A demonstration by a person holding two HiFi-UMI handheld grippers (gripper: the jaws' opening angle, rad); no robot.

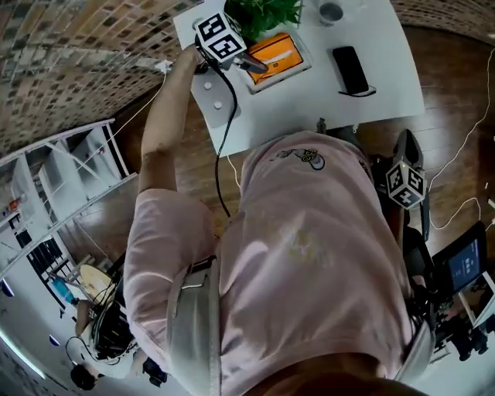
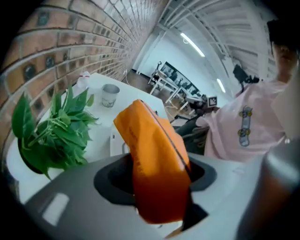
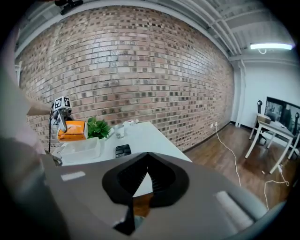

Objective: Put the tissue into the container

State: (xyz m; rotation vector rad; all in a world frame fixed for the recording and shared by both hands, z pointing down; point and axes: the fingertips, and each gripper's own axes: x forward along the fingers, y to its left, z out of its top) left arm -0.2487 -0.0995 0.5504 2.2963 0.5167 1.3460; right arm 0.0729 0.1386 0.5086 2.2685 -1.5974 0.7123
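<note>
An orange tissue pack (image 1: 277, 51) hangs from my left gripper (image 1: 255, 66), which is shut on its near end. In the left gripper view the tissue pack (image 2: 154, 164) fills the space between the jaws and sticks out away from the camera. The right gripper view shows the pack (image 3: 72, 130) held just above the far left part of the white container (image 3: 82, 149). In the head view the container (image 1: 300, 71) lies under the pack on the white table (image 1: 387, 46). My right gripper (image 1: 406, 184) hangs low by the person's right side, off the table. Its tips (image 3: 148, 155) meet with nothing between them.
A green plant (image 1: 263, 15), a small cup (image 1: 331, 11) and a black phone (image 1: 349, 69) share the table with the container. A white block (image 1: 215, 97) lies by the table's left edge. Cables and a screen (image 1: 468, 263) are on the wooden floor at the right.
</note>
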